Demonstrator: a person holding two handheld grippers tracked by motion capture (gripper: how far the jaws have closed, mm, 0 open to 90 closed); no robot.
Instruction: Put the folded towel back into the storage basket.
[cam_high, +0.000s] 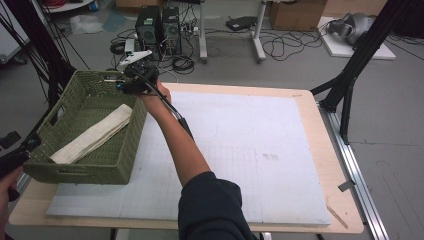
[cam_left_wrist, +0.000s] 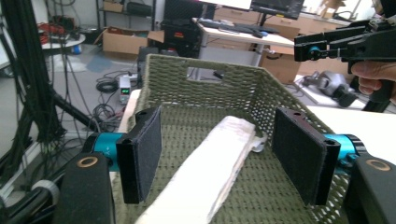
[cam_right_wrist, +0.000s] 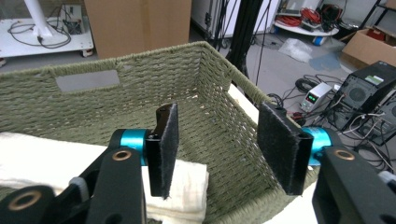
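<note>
A green woven basket (cam_high: 85, 172) stands at the table's left end, with a folded cream towel (cam_high: 95, 135) lying lengthwise inside it. My right gripper (cam_high: 122, 82) hovers at the basket's far right corner, the arm reaching across the table. In the right gripper view its jaws (cam_right_wrist: 223, 149) are open astride the basket's side wall (cam_right_wrist: 233, 112), pads off it, with the towel's end (cam_right_wrist: 187, 186) below. My left gripper (cam_high: 27, 147) is at the basket's near left corner. Its jaws (cam_left_wrist: 222, 158) are open over the towel (cam_left_wrist: 210, 172) without touching it.
A white gridded mat (cam_high: 250, 150) covers the wooden table to the right of the basket. Black stand legs (cam_high: 350, 80) rise at the table's right edge. Computer towers (cam_high: 160, 25), cables and cardboard boxes (cam_high: 297, 15) lie on the floor beyond.
</note>
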